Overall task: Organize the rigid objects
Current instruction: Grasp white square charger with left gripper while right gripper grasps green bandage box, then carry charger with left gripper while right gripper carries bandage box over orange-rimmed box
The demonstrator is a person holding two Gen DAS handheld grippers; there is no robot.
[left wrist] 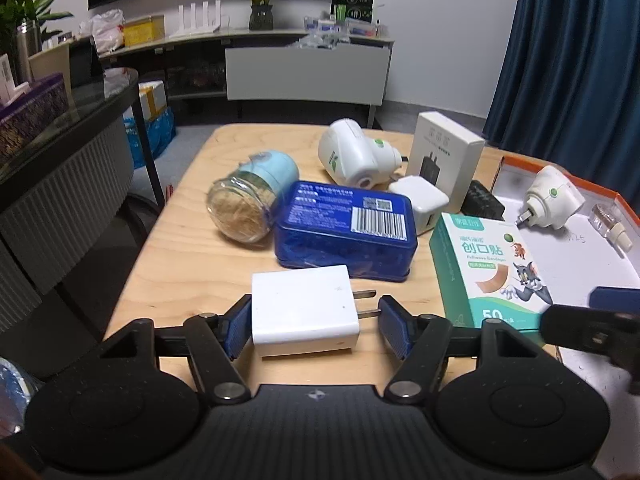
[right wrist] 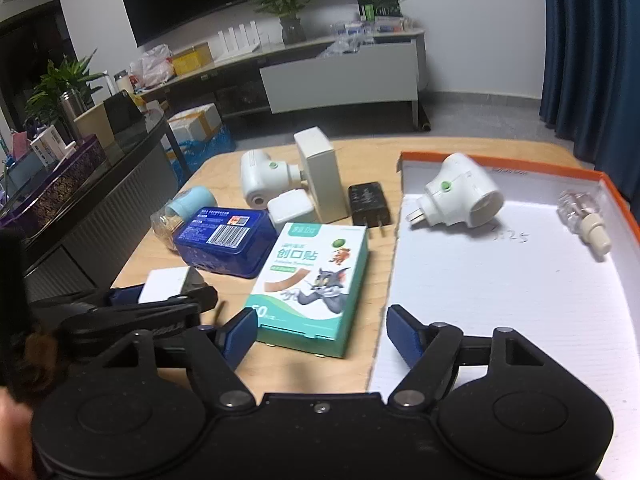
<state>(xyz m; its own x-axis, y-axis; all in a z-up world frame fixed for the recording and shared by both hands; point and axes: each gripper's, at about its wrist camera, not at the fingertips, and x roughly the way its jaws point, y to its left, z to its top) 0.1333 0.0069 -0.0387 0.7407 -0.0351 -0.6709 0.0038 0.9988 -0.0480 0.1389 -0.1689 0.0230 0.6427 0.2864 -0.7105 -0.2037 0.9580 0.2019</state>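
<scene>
My left gripper (left wrist: 316, 330) is open around a white plug charger (left wrist: 302, 310) that lies on the wooden table (left wrist: 180, 248); the left pad touches its side, the right pad stands just past its prongs. My right gripper (right wrist: 322, 336) is open and empty, above the near end of a green bandage box (right wrist: 316, 280) and the edge of the orange-rimmed white tray (right wrist: 500, 300). The tray holds a white plug-in device (right wrist: 460, 196) and a small clear bottle (right wrist: 584, 220).
On the table lie a blue tin (left wrist: 344, 230), a glass jar with a blue lid (left wrist: 250, 196), a second white plug-in device (left wrist: 356, 156), a small white charger (left wrist: 420, 200), an upright white box (left wrist: 444, 160) and a black charger (right wrist: 368, 204). A dark side table (left wrist: 60, 152) stands left.
</scene>
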